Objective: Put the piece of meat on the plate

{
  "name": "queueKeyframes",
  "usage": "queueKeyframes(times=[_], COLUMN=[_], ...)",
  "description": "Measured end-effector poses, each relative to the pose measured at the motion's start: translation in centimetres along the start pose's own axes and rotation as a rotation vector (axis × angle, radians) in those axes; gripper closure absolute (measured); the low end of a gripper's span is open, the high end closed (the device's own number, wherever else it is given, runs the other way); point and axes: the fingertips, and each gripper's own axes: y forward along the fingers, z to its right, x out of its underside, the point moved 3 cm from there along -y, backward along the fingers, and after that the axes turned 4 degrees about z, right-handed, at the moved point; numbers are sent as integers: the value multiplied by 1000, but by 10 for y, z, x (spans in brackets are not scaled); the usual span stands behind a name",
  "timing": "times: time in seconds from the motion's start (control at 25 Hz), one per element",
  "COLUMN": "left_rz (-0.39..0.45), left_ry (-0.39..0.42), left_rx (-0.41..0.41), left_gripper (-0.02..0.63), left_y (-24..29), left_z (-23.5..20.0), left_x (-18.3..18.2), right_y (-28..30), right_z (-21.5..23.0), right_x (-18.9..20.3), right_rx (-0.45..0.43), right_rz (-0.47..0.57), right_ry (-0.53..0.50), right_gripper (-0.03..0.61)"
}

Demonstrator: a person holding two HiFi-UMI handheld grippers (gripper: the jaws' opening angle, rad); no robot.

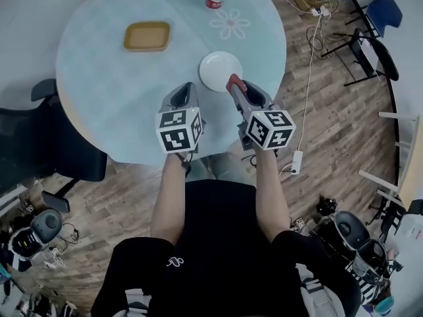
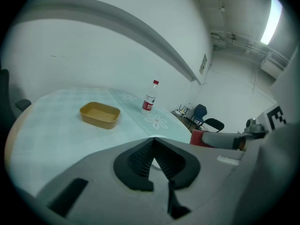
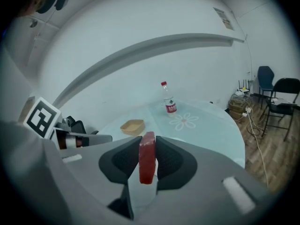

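Right gripper (image 3: 147,144) pinches the red piece of meat (image 3: 146,165) upright between its jaws. The white plate (image 1: 220,70) just ahead is bare; placing is not yet done. Left gripper (image 2: 153,143) is closed, holding nothing.

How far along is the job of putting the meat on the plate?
Done: the meat is picked up and clamped upright between the right gripper's jaws. In hand: it is held over the table, close to the plate's near edge in the head view. Left: set it on the bare plate and let go. The left gripper is shut and empty.
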Motion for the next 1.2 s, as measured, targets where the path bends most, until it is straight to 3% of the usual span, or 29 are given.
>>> queueKeyframes(times=[0.12,0.24,0.4,0.56,0.76,0.96,1.08,1.2], left_rz=[-53,-89,-114,-121,-139,-133,-125,-120], left_ry=[24,48,42,38,26,38,35,21], left_rx=[12,20,3,-2,-1,11,34,49], left_gripper=[618,618,618,618,618,618,618,618], left_y=[18,29,35,45,50,51,55,61], left_z=[4,4,-3,-8,-12,-6,-2,3], left_x=[3,4,5,5,7,-1,-4,-6], right_y=[24,53,89,112,126,122,115,103], right_z=[16,22,33,49,62,87,100,100], right_x=[22,29,42,55,58,59,44,23], right_rx=[26,-5,-45,-56,-58,97,202,173], right_rz=[-91,-125,-184,-242,-232,-220,-115,-5], right_ry=[24,79,172,196,229,157,155,246], right_gripper=[476,477,476,476,462,401,443,449])
